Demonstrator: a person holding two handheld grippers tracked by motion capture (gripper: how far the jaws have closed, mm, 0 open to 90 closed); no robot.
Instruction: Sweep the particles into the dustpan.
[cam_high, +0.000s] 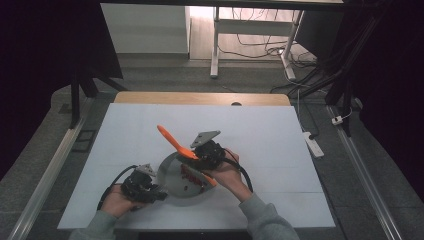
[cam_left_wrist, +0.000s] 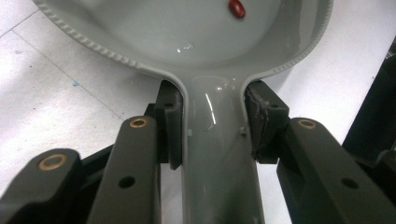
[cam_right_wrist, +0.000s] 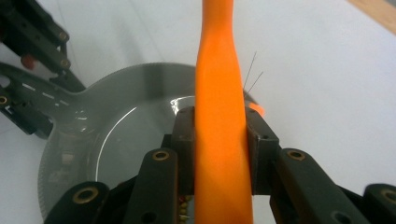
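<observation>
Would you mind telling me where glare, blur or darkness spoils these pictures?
High view: dark edges, evenly lit white table. Left gripper view: glare spots on the grey pan, near fingers soft. Right gripper view: orange spatula handle blurred up close, glare on the pan's rim.

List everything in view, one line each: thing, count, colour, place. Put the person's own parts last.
pan: one, grey, near middle of the table, handle toward the left gripper.
red pieces: several, red, inside the pan; exact count unclear.
spatula: one, orange, slanting up over the pan.
table: one, white top with a wooden far edge.
power strip: one, white, on the floor at right.
left gripper: one, black, shut on the pan handle.
right gripper: one, black, shut on the spatula.
</observation>
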